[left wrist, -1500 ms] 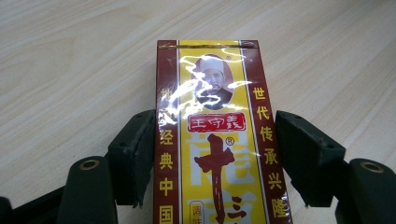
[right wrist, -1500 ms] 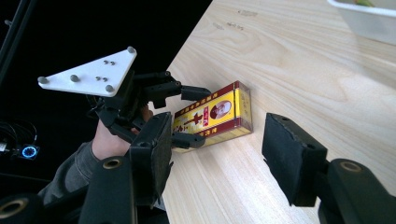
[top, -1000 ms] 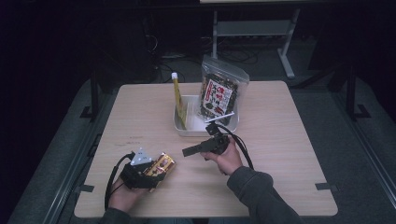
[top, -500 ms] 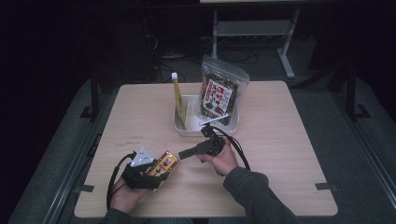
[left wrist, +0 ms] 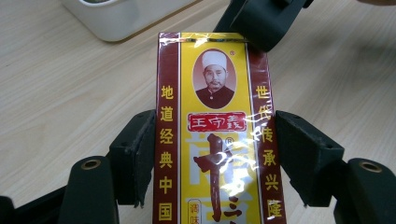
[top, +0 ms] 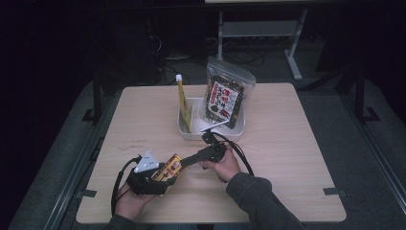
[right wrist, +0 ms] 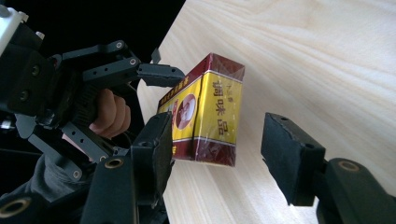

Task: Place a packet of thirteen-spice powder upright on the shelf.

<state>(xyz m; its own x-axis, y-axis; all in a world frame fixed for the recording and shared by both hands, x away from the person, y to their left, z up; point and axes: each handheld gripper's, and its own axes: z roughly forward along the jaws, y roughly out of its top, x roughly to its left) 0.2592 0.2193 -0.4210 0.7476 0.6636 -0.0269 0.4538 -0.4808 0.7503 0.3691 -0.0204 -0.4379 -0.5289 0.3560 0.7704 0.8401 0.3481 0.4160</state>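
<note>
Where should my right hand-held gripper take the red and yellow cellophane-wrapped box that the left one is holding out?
Grip the free far end of the red and yellow cellophane-wrapped box, across its narrow thickness, coming in end-on opposite the left hand-held gripper. That one clamps the box's side edges lower down, so the end stands clear. The right hand-held gripper already straddles it, jaws apart; one pad looks close, the other has a gap.

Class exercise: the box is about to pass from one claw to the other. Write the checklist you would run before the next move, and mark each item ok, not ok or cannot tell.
1. Left claw pads pressed on the spice box: ok.
2. Right claw straddles the box's far end: ok.
3. Right claw pads touching the box: not ok, a gap shows on one side.
4. Box lifted off the table: cannot tell.
5. White bin and snack bag apart from the handover: ok.
</note>
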